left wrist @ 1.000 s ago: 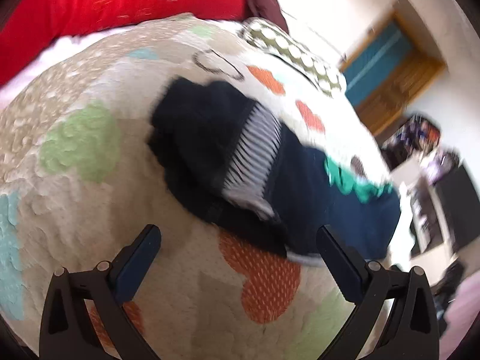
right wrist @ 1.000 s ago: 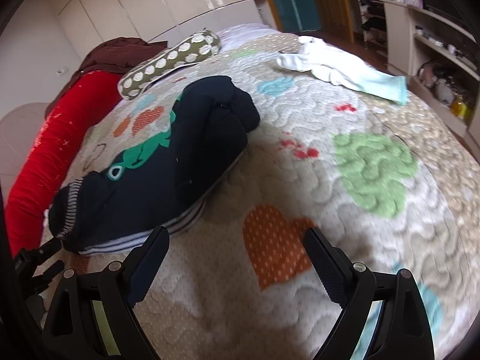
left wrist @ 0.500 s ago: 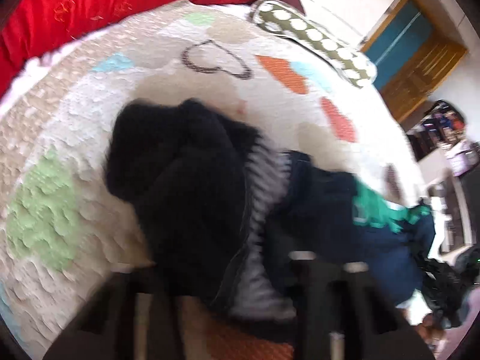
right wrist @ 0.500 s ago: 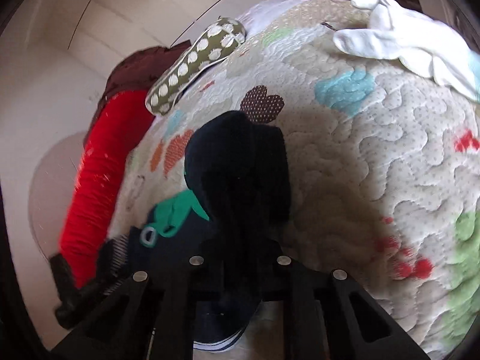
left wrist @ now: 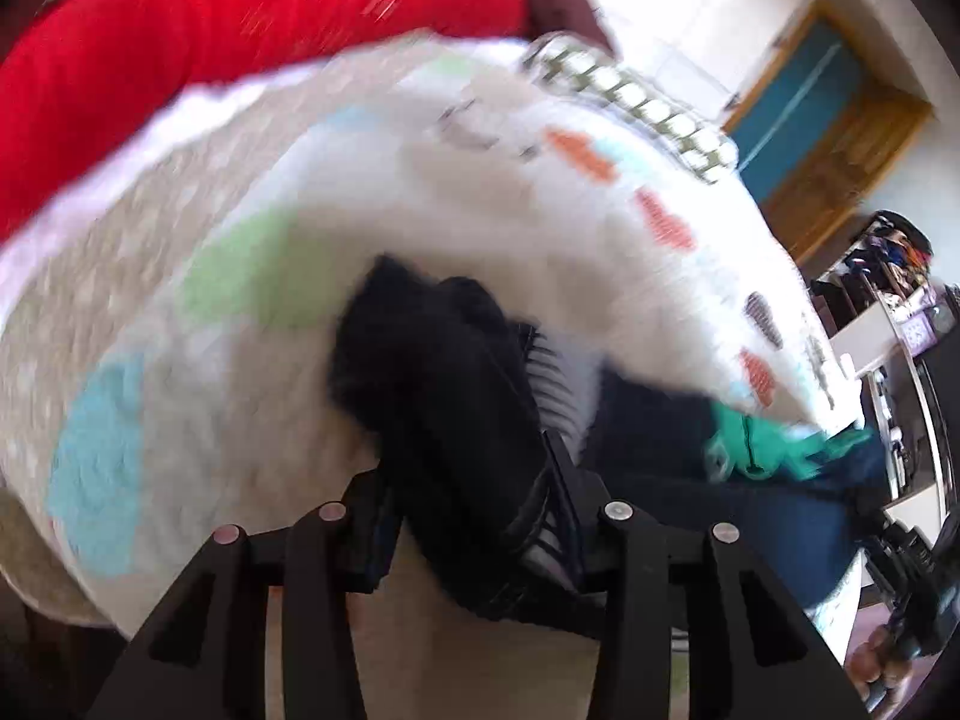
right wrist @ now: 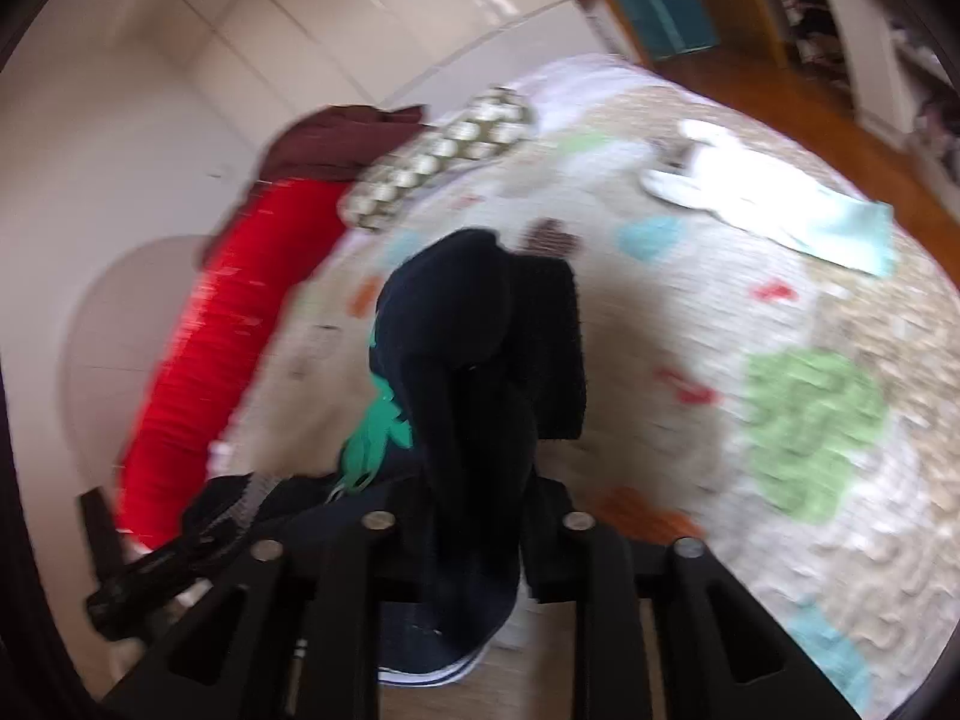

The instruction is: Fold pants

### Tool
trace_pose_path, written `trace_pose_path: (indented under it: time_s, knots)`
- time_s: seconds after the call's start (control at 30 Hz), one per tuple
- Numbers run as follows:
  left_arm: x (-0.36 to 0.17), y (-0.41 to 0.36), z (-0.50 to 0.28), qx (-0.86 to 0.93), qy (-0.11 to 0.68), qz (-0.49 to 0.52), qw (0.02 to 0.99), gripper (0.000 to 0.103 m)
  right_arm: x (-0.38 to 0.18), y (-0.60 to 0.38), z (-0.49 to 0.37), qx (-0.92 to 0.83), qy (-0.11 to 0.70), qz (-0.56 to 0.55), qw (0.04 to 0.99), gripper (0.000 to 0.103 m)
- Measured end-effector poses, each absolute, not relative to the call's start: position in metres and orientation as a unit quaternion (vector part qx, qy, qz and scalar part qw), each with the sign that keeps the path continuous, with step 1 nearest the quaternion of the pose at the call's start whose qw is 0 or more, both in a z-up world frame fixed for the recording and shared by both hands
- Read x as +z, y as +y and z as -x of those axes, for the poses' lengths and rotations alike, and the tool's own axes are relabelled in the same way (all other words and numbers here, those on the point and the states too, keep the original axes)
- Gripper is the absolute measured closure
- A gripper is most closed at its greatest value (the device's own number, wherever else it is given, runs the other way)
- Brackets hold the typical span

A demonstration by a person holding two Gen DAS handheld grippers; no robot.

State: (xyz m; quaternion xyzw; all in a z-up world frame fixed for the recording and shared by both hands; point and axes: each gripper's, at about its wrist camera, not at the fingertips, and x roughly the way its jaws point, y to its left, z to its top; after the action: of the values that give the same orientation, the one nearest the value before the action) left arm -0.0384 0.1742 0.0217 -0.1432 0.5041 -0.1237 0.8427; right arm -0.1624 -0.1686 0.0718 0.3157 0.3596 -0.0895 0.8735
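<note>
Where navy pants (right wrist: 474, 372) bunch, heart-patterned quilt (right wrist: 798, 312), red bolster (left wrist: 240, 30), wooden door (left wrist: 840, 138)

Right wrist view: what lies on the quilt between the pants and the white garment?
Nothing: bare quilt with printed hearts separates the pants from the white garment, as the right wrist view shows.

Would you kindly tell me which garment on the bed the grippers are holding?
The dark navy pants with the green print, bunched between both grippers' jaws; the white garment lies untouched, far across the quilt.
</note>
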Motion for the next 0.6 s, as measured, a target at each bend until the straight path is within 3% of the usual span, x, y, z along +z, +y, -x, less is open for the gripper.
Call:
trace_pose_path:
  time_s: [0.1, 0.23, 0.6]
  knots:
    - [0.021, 0.211, 0.046, -0.132, 0.501, 0.211, 0.829, 0.062, 0.062, -0.181, 0.186, -0.142, 0.364, -0.309, 0.867, 0.066]
    - [0.034, 0.235, 0.06, -0.115, 0.478, 0.227, 0.84, 0.06, 0.063, -0.201, 0.222, -0.185, 0.338, -0.331, 0.861, 0.052]
    - [0.028, 0.199, 0.079, -0.221, 0.517, 0.279, 0.779, 0.06, 0.054, -0.186, 0.229, -0.152, 0.344, -0.35, 0.858, 0.052]
